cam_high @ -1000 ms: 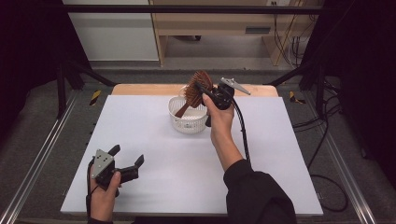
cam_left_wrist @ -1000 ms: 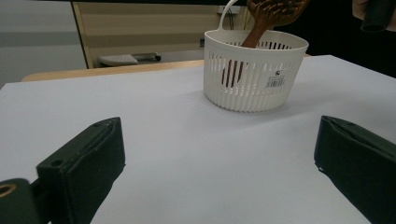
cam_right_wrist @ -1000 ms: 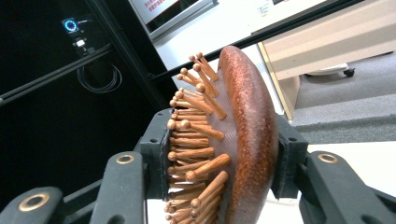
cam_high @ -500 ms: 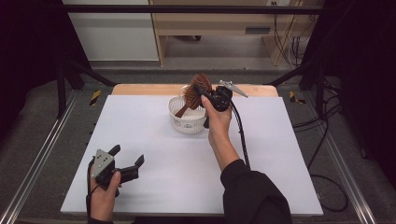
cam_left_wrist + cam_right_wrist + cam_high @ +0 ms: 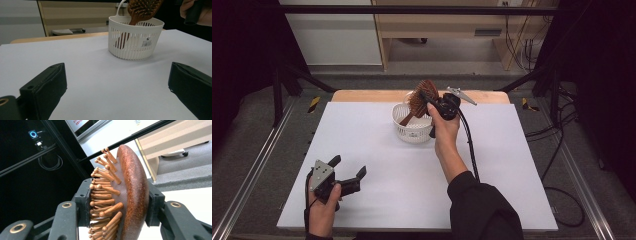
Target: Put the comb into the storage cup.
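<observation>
A brown wooden hairbrush [image 5: 421, 98] leans with its handle down inside a white slotted basket [image 5: 408, 131] at the back middle of the white table. My right gripper [image 5: 428, 100] is shut on the brush head [image 5: 130, 195], one jaw on the bristles, the other on the rounded back. In the left gripper view the brush [image 5: 140, 10] stands in the basket [image 5: 136, 37] ahead. My left gripper [image 5: 347, 169] rests near the front left of the table, open, with nothing between its jaws.
The white table top [image 5: 377, 165] lies on a wooden board whose far edge [image 5: 362, 95] shows behind. Metal rails run along both sides. Cables [image 5: 557, 150] trail on the floor at right. A wooden cabinet [image 5: 452, 25] stands behind.
The right hand has shifted slightly with the brush above the basket. The left hand has stayed put.
</observation>
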A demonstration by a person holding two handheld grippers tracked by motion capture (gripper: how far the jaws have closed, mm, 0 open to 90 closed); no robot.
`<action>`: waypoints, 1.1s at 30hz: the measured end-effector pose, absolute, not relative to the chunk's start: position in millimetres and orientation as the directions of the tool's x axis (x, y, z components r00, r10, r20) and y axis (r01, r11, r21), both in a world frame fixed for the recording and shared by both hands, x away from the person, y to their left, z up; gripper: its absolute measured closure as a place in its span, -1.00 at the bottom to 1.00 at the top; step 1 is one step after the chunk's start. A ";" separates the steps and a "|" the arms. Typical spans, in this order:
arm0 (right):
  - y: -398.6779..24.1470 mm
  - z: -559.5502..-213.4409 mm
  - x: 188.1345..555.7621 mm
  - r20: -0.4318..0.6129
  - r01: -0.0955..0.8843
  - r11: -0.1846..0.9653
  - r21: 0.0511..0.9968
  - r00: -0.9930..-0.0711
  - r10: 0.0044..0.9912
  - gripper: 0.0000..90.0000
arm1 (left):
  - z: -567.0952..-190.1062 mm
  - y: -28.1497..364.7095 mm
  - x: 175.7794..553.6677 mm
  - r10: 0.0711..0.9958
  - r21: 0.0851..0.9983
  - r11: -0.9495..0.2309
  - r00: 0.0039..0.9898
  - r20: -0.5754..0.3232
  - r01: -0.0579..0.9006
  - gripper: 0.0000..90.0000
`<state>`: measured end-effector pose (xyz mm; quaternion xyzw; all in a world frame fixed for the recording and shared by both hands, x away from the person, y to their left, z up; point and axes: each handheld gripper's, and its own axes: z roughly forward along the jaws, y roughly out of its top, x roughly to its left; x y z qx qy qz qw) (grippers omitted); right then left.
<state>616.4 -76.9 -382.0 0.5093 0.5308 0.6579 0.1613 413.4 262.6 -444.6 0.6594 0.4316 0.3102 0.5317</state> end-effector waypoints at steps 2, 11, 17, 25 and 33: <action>-76.9 -382.8 616.5 0.500 0.330 -0.384 0.862 -0.429 0.753 0.13 | -444.5 262.6 413.4 0.900 0.969 -0.061 0.432 -0.050 0.239 -0.96; -77.3 -385.4 616.4 0.505 0.334 -0.388 0.859 -0.424 0.752 0.12 | -444.4 263.7 413.6 0.901 0.970 -0.055 0.430 -0.055 0.238 -0.96; -77.8 -386.1 616.7 0.509 0.335 -0.393 0.857 -0.421 0.751 0.12 | -444.4 263.8 413.6 0.901 0.970 -0.053 0.430 -0.056 0.238 -0.96; -76.9 -388.0 616.1 0.506 0.337 -0.389 0.858 -0.421 0.753 0.12 | -444.3 263.7 413.5 0.900 0.970 -0.055 0.432 -0.055 0.238 -0.96; -79.7 -392.7 615.5 0.516 0.344 -0.395 0.852 -0.416 0.749 0.12 | -444.3 263.6 413.6 0.900 0.970 -0.057 0.433 -0.053 0.238 -0.96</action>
